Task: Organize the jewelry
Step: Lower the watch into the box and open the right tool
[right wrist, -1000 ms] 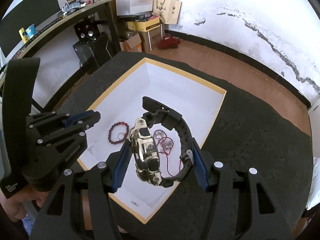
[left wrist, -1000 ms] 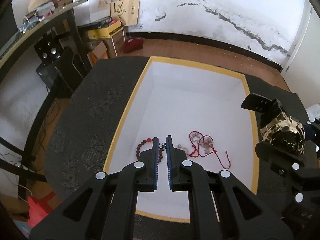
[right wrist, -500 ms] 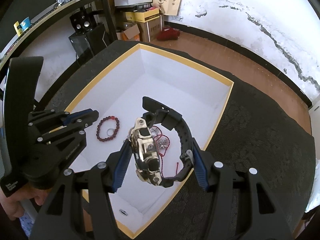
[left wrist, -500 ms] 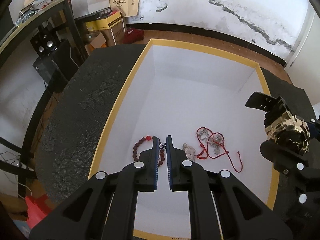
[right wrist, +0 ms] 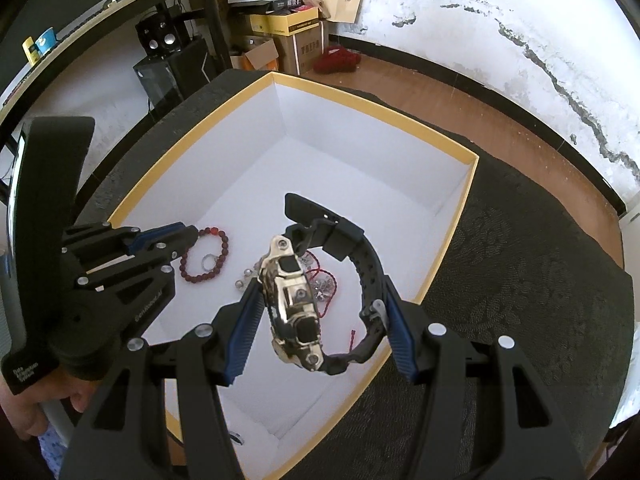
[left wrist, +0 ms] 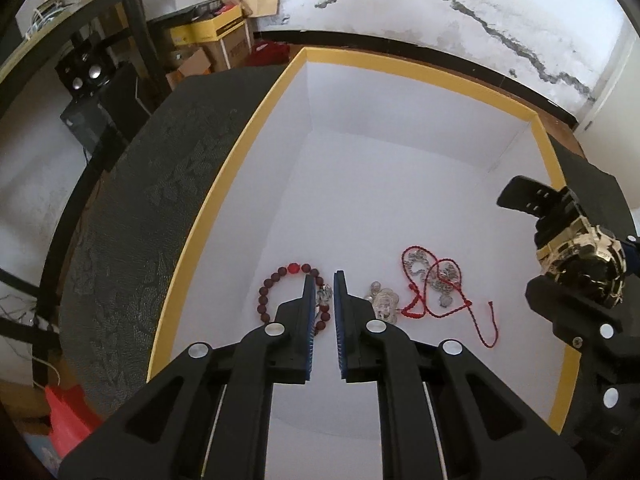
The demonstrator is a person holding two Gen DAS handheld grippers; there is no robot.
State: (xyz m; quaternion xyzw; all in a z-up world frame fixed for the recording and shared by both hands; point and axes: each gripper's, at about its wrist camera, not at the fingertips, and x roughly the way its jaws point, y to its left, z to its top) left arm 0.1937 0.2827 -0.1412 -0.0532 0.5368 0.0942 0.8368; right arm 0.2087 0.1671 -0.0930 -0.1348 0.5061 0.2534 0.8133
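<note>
A white box with a yellow rim [left wrist: 224,168] [right wrist: 448,256] lies on a dark patterned table. Inside lie a dark red bead bracelet [left wrist: 269,294] [right wrist: 208,254], a small silver ring [right wrist: 207,261], silver charms [left wrist: 384,300] and a red cord necklace with silver chain [left wrist: 436,284]. My left gripper [left wrist: 321,286] is shut and empty, just above the bracelet's right side. My right gripper [right wrist: 324,300] is shut on a silver-faced watch with a black strap [right wrist: 296,304], held above the box's right part; the watch also shows in the left wrist view [left wrist: 580,256].
Cardboard boxes and paper bags [right wrist: 296,36] stand on the wooden floor by the cracked white wall. A dark desk with speakers [left wrist: 88,76] is at the left. A red bag [left wrist: 68,412] sits low on the left.
Both grippers have moved forward over the box. The box and jewelry look nearer and larger. The watch stays in my right gripper.
</note>
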